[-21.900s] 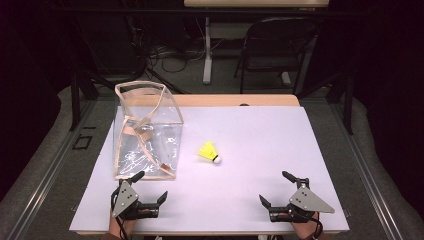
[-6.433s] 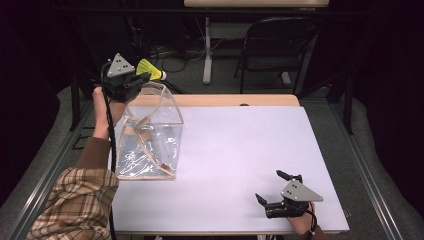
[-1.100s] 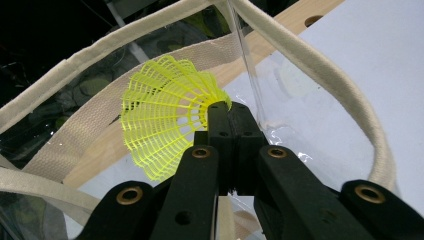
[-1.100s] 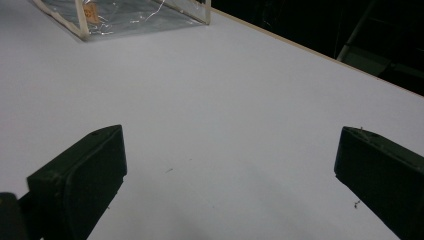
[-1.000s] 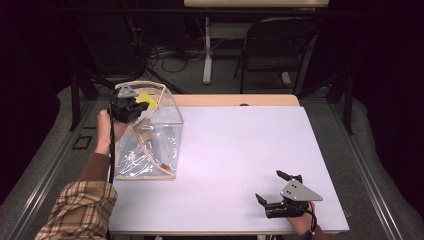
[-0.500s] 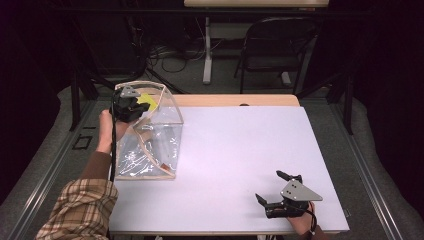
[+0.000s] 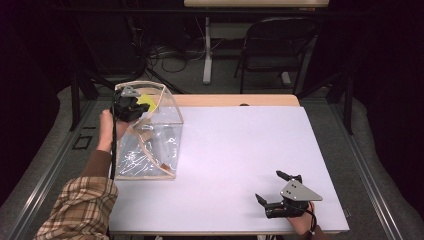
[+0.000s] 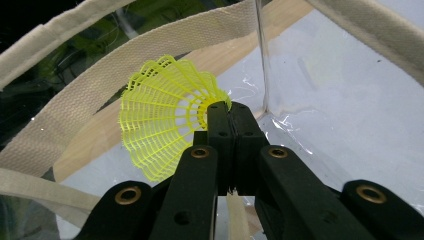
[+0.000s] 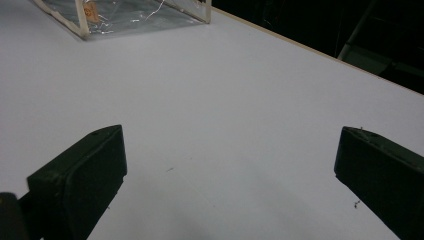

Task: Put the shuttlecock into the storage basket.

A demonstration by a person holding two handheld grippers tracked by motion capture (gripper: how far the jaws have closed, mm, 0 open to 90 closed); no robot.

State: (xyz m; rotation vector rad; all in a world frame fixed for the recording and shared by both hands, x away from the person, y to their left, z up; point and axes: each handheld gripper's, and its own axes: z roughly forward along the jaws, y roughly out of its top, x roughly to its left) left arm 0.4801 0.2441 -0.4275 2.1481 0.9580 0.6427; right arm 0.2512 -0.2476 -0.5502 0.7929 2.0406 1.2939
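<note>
A white bench [image 7: 235, 150] stands in a dark room, a folding chair [image 7: 272, 50] behind it. The left tool [image 8: 231, 112] is clamped on the yellow shuttlecock [image 8: 165, 122], gripping it at the cork end, with the mesh skirt fanning out to the left of the tips. Tool and shuttlecock hang in the mouth of the clear bag [image 7: 150, 145], between its cream straps [image 8: 150, 55]. The right tool [image 7: 277, 192] rests near the bench's front edge, jaws wide and empty.
</note>
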